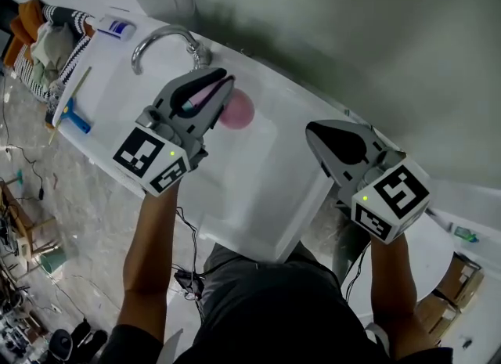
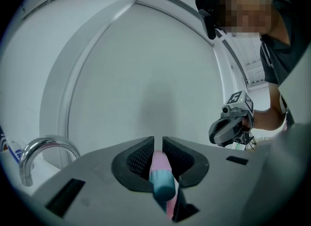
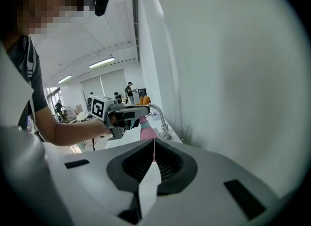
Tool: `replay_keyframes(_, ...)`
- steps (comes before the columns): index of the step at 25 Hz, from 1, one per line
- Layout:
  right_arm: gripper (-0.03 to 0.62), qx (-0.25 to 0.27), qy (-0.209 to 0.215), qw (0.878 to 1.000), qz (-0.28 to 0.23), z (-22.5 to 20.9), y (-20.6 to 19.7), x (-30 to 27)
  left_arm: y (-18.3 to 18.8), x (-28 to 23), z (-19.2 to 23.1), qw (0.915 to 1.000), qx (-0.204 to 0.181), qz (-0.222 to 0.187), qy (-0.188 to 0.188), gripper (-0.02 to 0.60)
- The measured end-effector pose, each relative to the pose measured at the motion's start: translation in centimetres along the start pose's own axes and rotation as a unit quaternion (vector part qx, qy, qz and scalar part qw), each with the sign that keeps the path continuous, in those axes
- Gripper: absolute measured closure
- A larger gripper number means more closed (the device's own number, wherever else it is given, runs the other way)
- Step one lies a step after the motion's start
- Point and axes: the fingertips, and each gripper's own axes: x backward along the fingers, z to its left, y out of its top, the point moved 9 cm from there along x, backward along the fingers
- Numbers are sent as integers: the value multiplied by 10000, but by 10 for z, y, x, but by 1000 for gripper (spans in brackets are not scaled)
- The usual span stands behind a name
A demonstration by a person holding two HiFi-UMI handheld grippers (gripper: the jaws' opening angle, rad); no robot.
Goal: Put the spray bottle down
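A pink spray bottle (image 1: pixel 238 110) with a teal collar hangs over the white sink (image 1: pixel 266 198). My left gripper (image 1: pixel 227 81) is shut on its top. In the left gripper view the bottle's pink and teal neck (image 2: pixel 161 174) is pinched between the jaws of the left gripper (image 2: pixel 158 140). My right gripper (image 1: pixel 312 130) is held off to the right over the sink's edge, shut and empty. The right gripper view shows the right gripper (image 3: pixel 154 143) with its jaws together, and beyond them the left gripper (image 3: pixel 121 114) carrying the bottle (image 3: pixel 146 132).
A chrome faucet (image 1: pixel 163 41) curves over the sink's far left end, close to the bottle. On the counter to the left lie a blue-handled tool (image 1: pixel 76 117), a white tube (image 1: pixel 116 27) and a pile of cloths (image 1: pixel 45 45). A grey wall runs behind the sink.
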Motion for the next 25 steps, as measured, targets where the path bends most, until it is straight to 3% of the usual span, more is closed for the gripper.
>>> replay_keyframes(10,585,-132,-75,9996,236,-11,-8,-24,-29,-25,38,9999,138,46,17,529)
replay_keyframes(25,585,-281,-121,9986,442,-23,-15,-46,-58,-55,72,9999,27,133,92,529)
